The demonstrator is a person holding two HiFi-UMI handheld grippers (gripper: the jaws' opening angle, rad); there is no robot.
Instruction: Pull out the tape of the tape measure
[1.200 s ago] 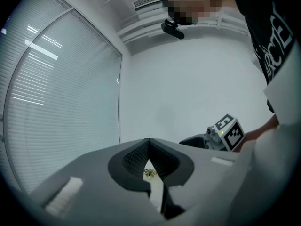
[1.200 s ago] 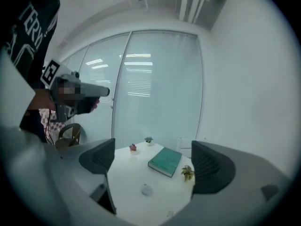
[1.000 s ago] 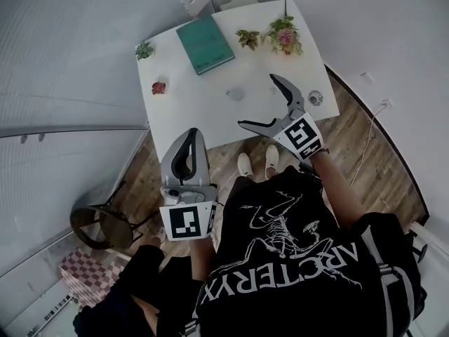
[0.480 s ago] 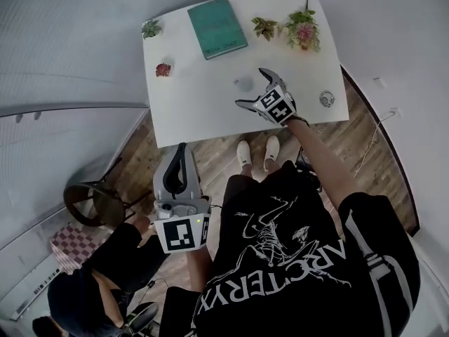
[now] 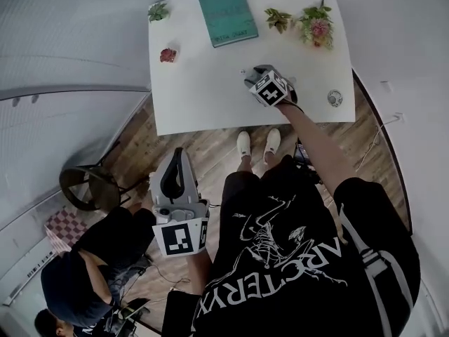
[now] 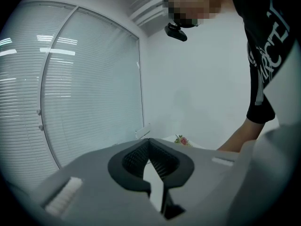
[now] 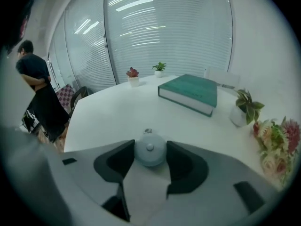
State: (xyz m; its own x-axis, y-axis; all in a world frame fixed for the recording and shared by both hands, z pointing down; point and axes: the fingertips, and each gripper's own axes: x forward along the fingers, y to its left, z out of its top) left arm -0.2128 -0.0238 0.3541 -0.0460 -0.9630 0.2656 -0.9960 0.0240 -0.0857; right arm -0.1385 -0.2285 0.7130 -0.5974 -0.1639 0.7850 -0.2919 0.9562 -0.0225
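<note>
In the head view, your right gripper was down on the white table at 12 o'clock of the frame, with its marker cube turned up toward you and its tips near the table's middle. A teal book lay at 11 o'clock from that gripper and pink flowers at 1 o'clock, both well apart from it. Your left gripper was off the table, over the wooden floor at 7 o'clock of the frame. In the left gripper view, its jaws were pressed fully together with nothing between them, pointing toward a pale wall and window blinds. In the right gripper view, the round, pale grey tape measure sat on the table between the jaws. They had just been closing, and both dark pads touched its sides, so you had it clamped. A small metal piece showed at its 12 o'clock edge. Beyond it, the book lay at 1 o'clock, and two small potted plants stood at 12 o'clock by the far edge.
</note>
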